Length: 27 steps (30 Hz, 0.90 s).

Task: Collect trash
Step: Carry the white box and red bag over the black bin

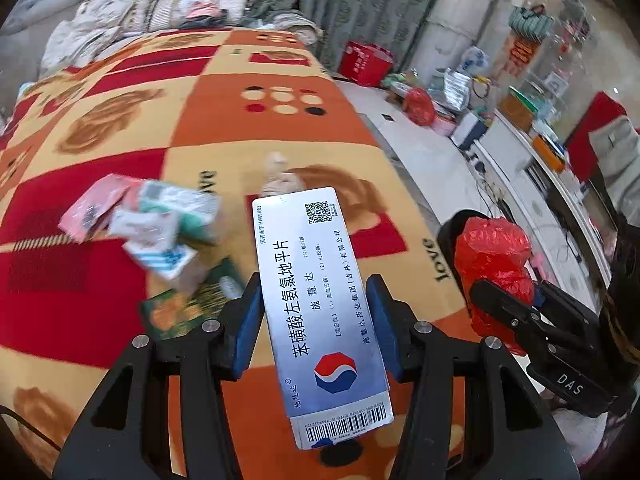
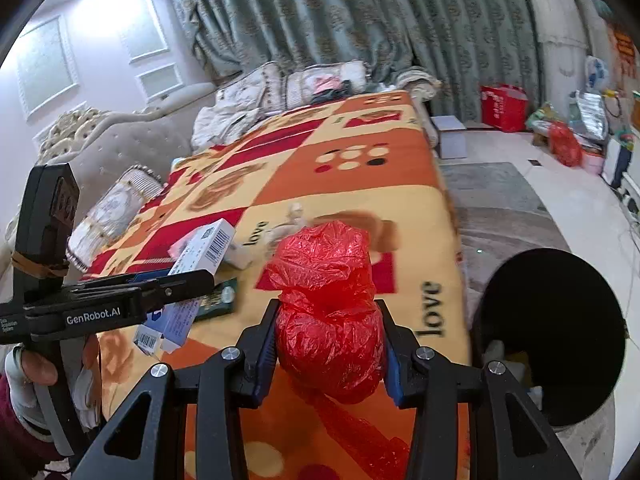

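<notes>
My left gripper (image 1: 314, 300) is shut on a silver-blue medicine box (image 1: 320, 308) and holds it above the bed. It also shows in the right wrist view (image 2: 200, 256), at the left. My right gripper (image 2: 330, 324) is shut on a crumpled red plastic bag (image 2: 328, 304), which also shows in the left wrist view (image 1: 496, 264) at the right. Loose wrappers and small boxes (image 1: 160, 232) lie on the patterned blanket (image 1: 224, 120), with a green packet (image 1: 192, 300) and a crumpled tissue (image 1: 280, 178). A black bin (image 2: 552, 336) stands on the floor right of the bed.
Pillows (image 2: 280, 88) and bedding lie at the bed's head by green curtains (image 2: 360, 12). A red box (image 2: 502, 106), a red bag (image 2: 564, 148) and clutter sit on the floor by the far wall. A grey rug (image 2: 492, 196) lies beside the bed.
</notes>
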Motion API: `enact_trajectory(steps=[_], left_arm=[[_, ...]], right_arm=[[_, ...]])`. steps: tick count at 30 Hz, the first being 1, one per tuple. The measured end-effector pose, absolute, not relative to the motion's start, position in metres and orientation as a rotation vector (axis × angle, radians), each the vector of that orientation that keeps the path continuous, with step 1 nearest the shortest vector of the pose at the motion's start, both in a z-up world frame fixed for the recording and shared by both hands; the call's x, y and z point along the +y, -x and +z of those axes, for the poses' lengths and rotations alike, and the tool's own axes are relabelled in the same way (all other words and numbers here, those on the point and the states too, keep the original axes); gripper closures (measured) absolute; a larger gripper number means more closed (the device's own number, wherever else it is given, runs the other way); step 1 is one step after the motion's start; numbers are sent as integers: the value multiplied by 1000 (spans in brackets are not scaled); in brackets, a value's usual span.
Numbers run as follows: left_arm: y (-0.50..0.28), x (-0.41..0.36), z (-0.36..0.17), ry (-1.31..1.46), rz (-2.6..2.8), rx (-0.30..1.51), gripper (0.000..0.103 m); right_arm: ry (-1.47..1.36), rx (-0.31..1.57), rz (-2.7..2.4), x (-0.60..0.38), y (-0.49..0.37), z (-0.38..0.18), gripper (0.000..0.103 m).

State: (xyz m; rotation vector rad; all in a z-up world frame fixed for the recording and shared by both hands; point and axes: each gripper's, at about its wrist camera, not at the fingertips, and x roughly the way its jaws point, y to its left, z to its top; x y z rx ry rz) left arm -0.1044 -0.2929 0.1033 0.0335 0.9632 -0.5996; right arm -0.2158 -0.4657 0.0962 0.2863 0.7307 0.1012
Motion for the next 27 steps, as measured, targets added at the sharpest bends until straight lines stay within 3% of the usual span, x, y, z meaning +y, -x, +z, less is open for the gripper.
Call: enact_trajectory(steps=[27], left_arm=[[105, -428, 84, -164, -763, 982, 54]], right_arm=[[-427, 722, -128, -583, 254, 84, 61]])
